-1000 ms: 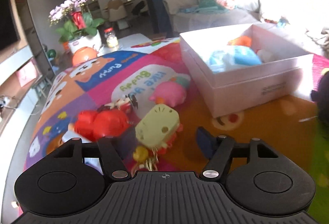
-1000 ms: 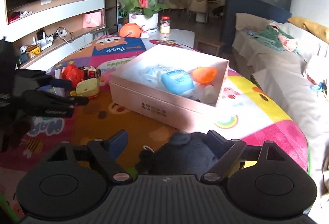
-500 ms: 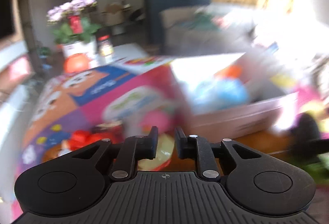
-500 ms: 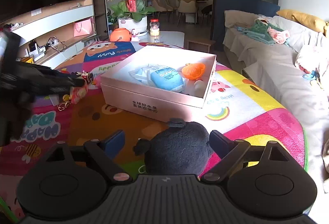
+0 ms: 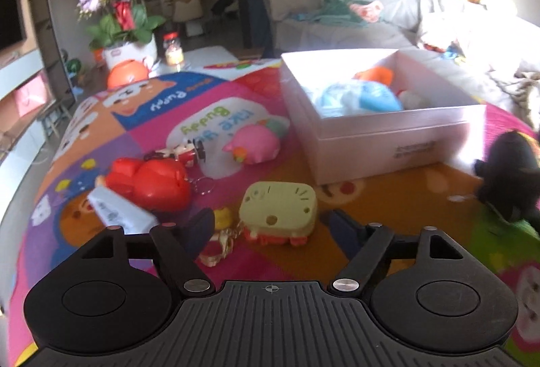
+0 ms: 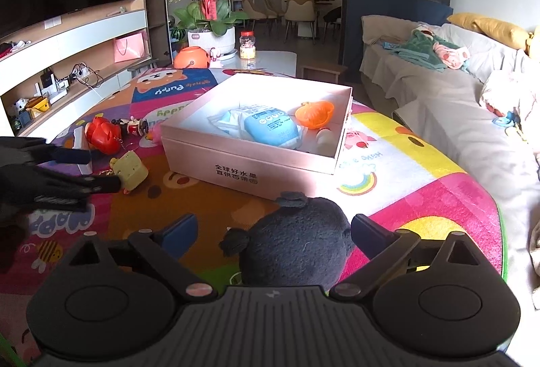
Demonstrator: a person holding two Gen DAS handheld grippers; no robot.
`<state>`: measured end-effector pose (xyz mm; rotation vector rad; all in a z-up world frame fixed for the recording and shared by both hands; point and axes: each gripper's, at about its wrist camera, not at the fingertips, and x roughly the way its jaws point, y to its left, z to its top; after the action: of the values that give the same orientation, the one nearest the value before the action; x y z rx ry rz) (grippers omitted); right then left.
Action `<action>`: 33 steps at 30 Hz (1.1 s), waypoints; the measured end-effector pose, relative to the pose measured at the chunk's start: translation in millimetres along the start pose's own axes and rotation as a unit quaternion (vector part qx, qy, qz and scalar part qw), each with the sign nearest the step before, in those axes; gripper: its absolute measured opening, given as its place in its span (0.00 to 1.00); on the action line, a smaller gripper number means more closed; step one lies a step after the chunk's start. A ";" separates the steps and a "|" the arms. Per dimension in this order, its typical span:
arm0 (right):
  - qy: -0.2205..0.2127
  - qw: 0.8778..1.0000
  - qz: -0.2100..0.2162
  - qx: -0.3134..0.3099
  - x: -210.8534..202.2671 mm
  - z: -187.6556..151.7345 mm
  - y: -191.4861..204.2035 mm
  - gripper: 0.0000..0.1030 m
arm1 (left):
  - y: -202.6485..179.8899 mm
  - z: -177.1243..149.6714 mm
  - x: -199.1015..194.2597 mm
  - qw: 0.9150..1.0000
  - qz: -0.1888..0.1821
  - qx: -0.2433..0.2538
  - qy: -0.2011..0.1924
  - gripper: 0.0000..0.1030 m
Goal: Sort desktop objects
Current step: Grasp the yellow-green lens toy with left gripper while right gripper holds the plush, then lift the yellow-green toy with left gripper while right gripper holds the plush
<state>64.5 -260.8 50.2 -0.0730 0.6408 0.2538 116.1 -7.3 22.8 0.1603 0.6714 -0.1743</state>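
A: Where is the left gripper (image 5: pixel 268 223)?

B: Its jaws have just been opening and now stand spread around the pale yellow-green plastic toy with orange feet (image 5: pixel 278 210), pads not touching it. The toy sits on the colourful play mat (image 5: pixel 388 208), near the pink cardboard box (image 5: pixel 395 144).

A: And the right gripper (image 6: pixel 273 233)?

B: Also opening, wide around the black plush toy (image 6: pixel 297 249), apparently without pressing it.

A: Advice?

B: Centre each toy between the pads, close squarely, and keep the left pad clear of the keyring charm (image 5: pixel 219 237).
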 end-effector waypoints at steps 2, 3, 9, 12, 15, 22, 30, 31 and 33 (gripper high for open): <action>0.000 1.000 -0.003 -0.001 -0.5 -1.4 0.8 0.95 | -4.0 4.1 16.7 1.000 -0.002 0.001 0.010 0.79; -0.001 1.000 -0.005 -0.001 -1.3 -2.3 0.8 0.96 | -9.3 5.8 20.6 1.000 0.006 0.014 0.000 0.80; -0.004 1.000 -0.027 0.002 -3.8 -8.4 -5.6 0.98 | -28.0 5.5 19.1 0.998 0.005 0.058 -0.003 0.60; -0.001 0.999 -0.035 0.018 0.0 -9.6 -11.0 0.98 | -29.4 3.2 3.2 0.999 0.001 0.047 -0.009 0.60; 0.000 0.999 -0.035 0.024 2.3 -9.6 -13.4 0.98 | -27.2 9.3 -37.2 0.995 -0.097 0.003 -0.026 0.60; 0.007 0.999 -0.036 0.032 8.0 -9.1 -10.9 0.98 | -17.9 -3.7 -73.5 0.983 -0.170 -0.056 -0.050 0.60; -0.001 0.999 -0.048 0.023 4.2 -10.1 -9.0 1.00 | 35.5 -49.0 -50.7 0.995 0.006 -0.094 0.029 0.74; 0.000 0.999 -0.048 0.025 4.7 -10.1 -9.6 1.00 | 41.2 -49.4 -52.6 0.994 -0.001 -0.105 0.031 0.79; 0.003 0.998 -0.048 0.030 7.3 -9.7 -10.4 1.00 | 43.0 -49.7 -57.9 0.993 -0.029 -0.108 0.030 0.85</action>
<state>67.2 -270.7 37.9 -0.0463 0.6492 0.1404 50.8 50.9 24.8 -0.0616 0.7510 -0.1528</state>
